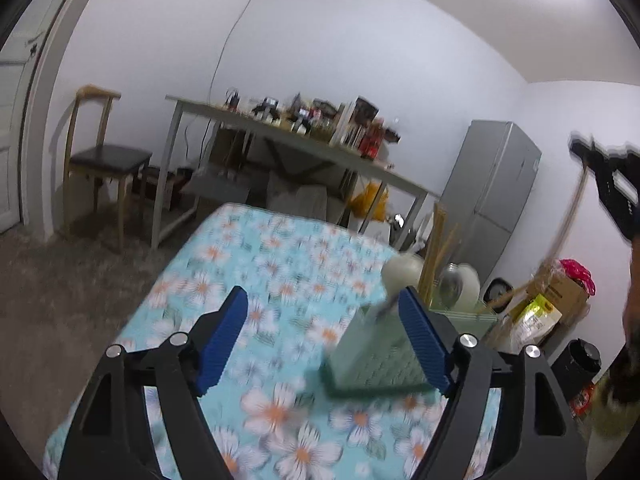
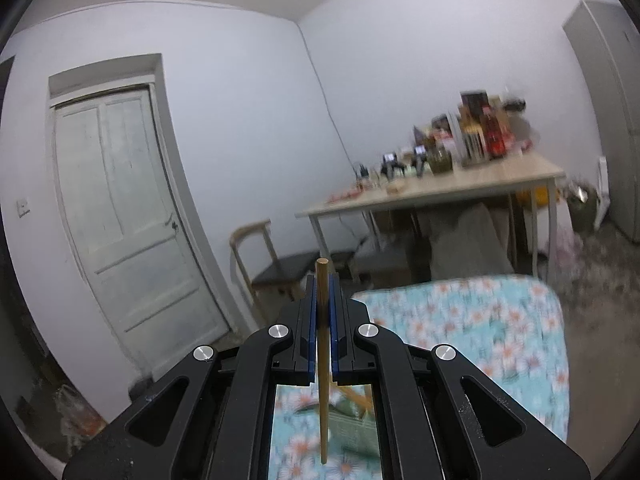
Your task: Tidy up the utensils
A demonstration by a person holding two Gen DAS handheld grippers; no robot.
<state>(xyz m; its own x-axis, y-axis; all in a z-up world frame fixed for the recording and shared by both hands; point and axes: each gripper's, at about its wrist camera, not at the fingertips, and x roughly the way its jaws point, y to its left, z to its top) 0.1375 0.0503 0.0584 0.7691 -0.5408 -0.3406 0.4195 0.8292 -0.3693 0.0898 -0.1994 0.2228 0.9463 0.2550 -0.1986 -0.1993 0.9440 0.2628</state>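
The right gripper is clamped on a single wooden chopstick, held upright above the floral table. The left gripper is spread wide with nothing in it, right beside the green utensil rack (blurry, mind). Looks like the sorting step; next it probably needs the chopstick lowered into the rack's holder.

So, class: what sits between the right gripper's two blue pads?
In the right wrist view, the right gripper is shut on a single wooden chopstick, which stands upright between the pads and pokes out above them.
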